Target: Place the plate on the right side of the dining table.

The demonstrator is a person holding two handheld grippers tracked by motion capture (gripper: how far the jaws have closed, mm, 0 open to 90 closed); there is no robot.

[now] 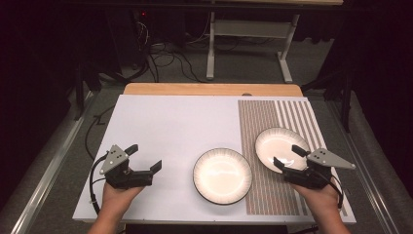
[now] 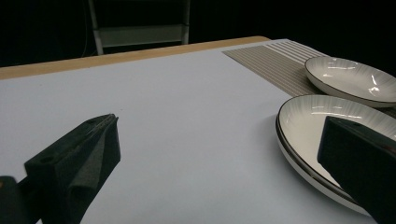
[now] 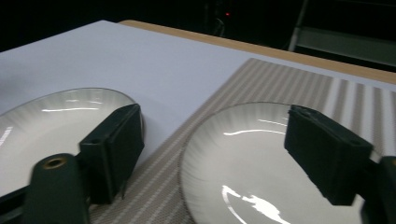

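Across the middle of the high view lies the white counter (image 1: 170,126), with a striped mat (image 1: 292,122) on its right part. One plate (image 1: 222,175) sits low at centre, its right edge over the mat; the second plate (image 1: 281,146) rests on the mat at right. Lower left, the left gripper (image 1: 145,158) gapes empty; lower right, the right gripper (image 1: 288,157) stands wide apart over the second plate's near rim, holding nothing. Its own view shows the plate's ribbed rim between the jaws.

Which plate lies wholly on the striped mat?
The right plate, beside the right gripper, sits entirely on the mat. The middle plate rests mostly on the white board, only its right edge overlapping the mat.
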